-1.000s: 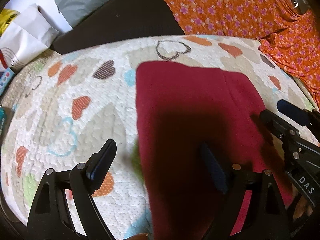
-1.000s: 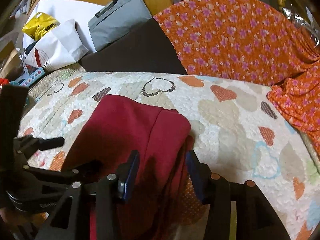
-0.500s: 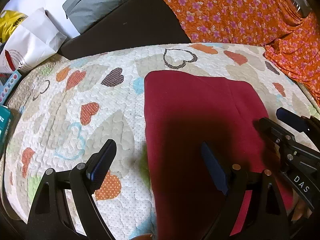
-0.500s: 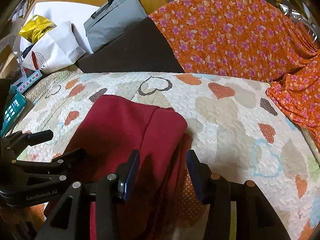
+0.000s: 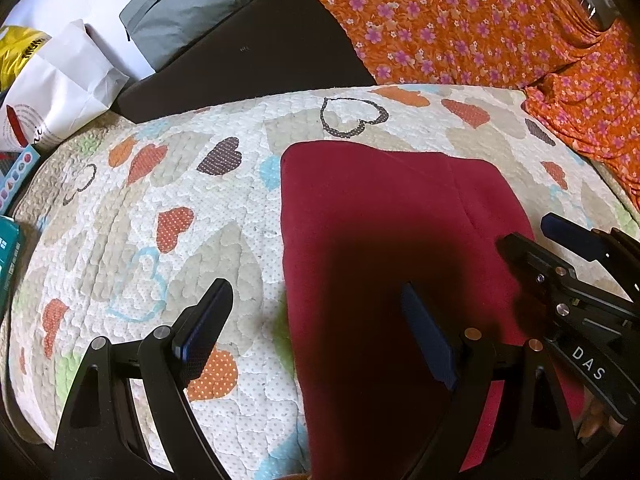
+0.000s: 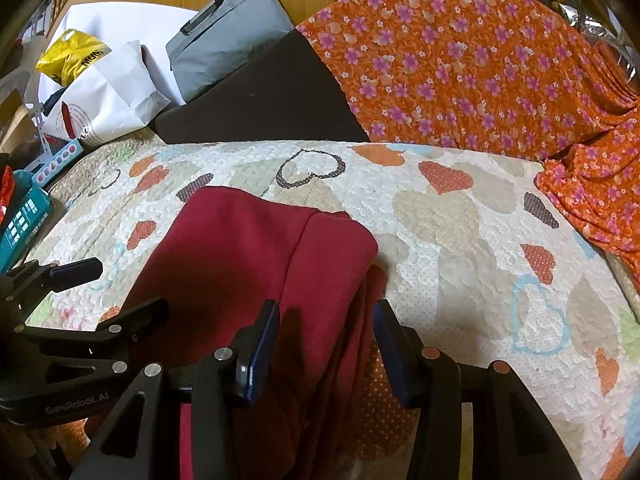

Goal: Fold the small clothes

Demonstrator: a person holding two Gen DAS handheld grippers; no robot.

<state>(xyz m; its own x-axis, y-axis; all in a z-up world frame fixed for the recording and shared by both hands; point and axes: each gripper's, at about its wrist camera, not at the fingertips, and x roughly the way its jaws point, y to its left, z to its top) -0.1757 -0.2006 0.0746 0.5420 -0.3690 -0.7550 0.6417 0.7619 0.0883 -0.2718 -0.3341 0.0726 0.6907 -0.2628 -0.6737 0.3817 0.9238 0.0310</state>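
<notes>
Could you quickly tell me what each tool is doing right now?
Left tool: open, holding nothing, straddling the red garment's left edge.
Right tool: open, straddling its right edge.

garment: dark red cloth (image 6: 256, 248), folded, lying on heart-print quilt (image 6: 460, 240)
right gripper (image 6: 326, 340): fingers apart, straddling the cloth's right edge
left gripper (image 6: 116, 292): low at left, fingers spread over the cloth's left side
background: orange floral fabric (image 6: 460, 64), grey bag (image 6: 224, 36), white paper bag (image 6: 108, 100)
</notes>
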